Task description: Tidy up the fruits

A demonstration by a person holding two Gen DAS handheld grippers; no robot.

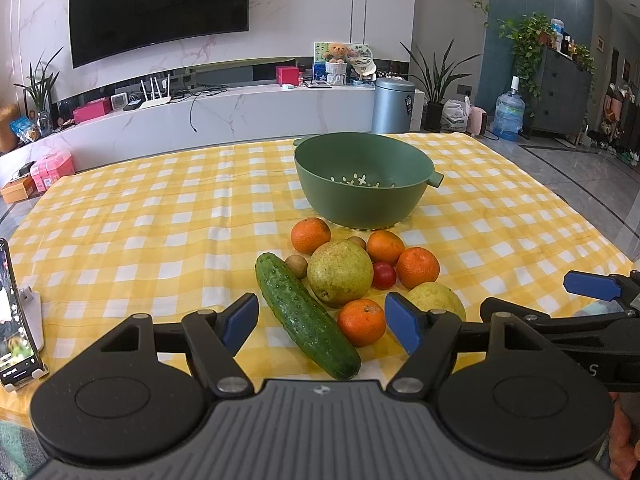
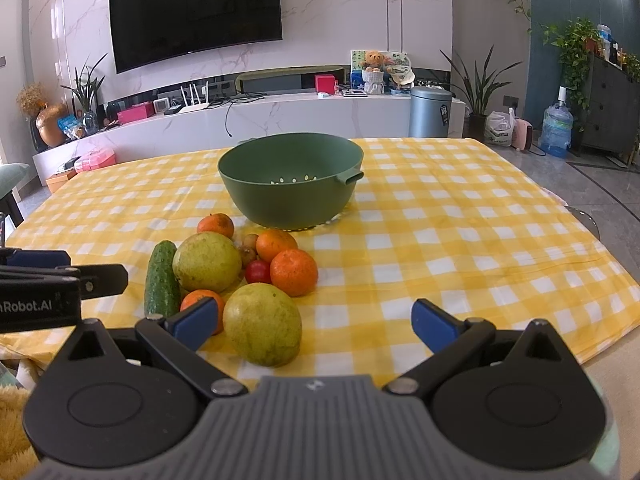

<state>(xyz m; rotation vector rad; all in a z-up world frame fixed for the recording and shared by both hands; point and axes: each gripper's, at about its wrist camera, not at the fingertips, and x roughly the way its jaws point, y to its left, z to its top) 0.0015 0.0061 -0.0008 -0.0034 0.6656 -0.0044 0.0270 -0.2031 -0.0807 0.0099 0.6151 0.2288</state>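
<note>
A green colander bowl [image 1: 362, 184] [image 2: 290, 184] stands empty on the yellow checked cloth. In front of it lies a pile of fruit: a cucumber [image 1: 306, 320] [image 2: 161, 280], two green pears [image 1: 340, 272] [image 2: 262, 324], several oranges [image 1: 418, 267] [image 2: 294, 272], a red tomato [image 1: 384, 275] [image 2: 258, 271] and small brown fruits [image 1: 296, 266]. My left gripper [image 1: 322, 326] is open just short of the pile, over the cucumber's near end. My right gripper [image 2: 316, 324] is open too, the near pear by its left finger. Nothing is held.
A phone on a white stand [image 1: 18, 320] sits at the table's left edge. Bare cloth [image 2: 460, 240] stretches right of the pile and bowl. Beyond the table are a TV wall, a low cabinet [image 1: 240, 116], a grey bin [image 1: 392, 104] and plants.
</note>
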